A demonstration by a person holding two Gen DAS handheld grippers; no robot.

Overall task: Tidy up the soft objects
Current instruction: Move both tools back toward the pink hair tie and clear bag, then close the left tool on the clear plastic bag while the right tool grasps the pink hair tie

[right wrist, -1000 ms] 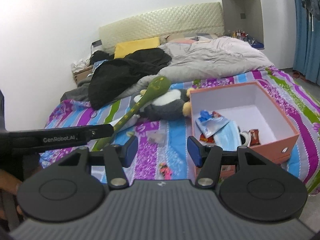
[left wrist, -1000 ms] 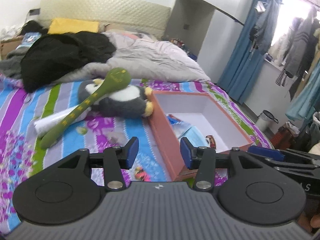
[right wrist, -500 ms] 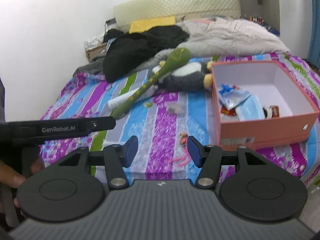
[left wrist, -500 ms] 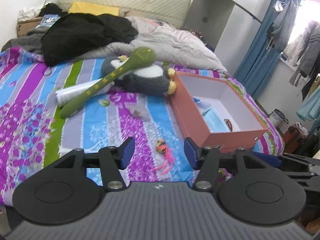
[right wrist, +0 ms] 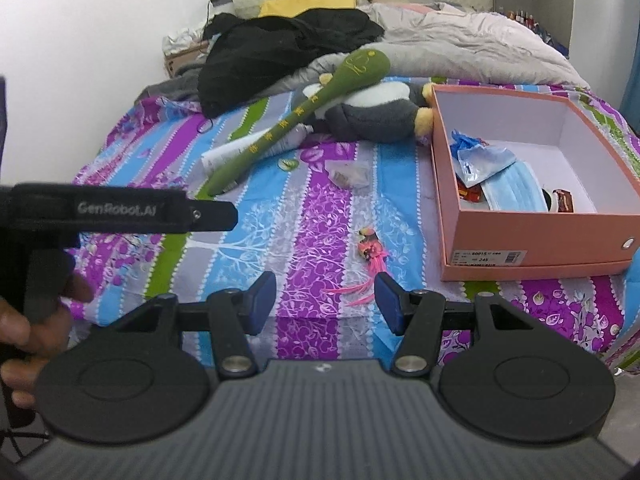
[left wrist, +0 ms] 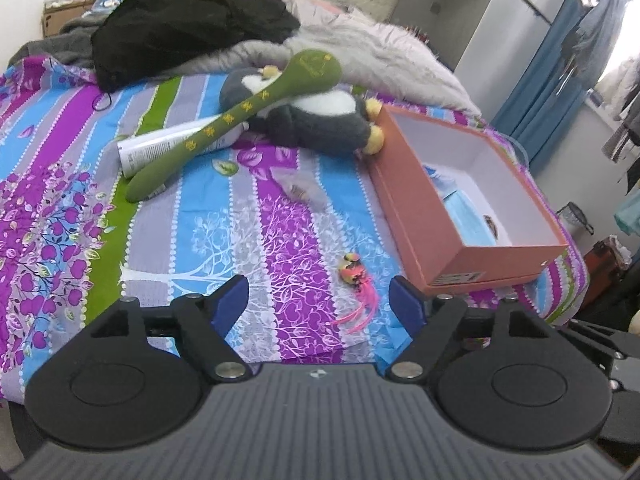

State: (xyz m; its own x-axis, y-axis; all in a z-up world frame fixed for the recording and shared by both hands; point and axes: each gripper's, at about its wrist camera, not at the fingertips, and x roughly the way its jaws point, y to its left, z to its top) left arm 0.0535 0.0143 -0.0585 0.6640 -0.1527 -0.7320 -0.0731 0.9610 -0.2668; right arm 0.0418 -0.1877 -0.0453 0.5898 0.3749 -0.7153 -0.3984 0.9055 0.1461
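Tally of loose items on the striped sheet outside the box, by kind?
Plush toys: 2, the penguin and the long green plush
White tube: 1
Clear wrapper: 1
Small pink feathered toy: 1
Total: 5

Your left gripper (left wrist: 320,300): jaws just opened wider, nothing between them, now lowered over the feathered toy (left wrist: 354,280). Your right gripper (right wrist: 325,300): likewise lowered above that toy, gap unchanged.
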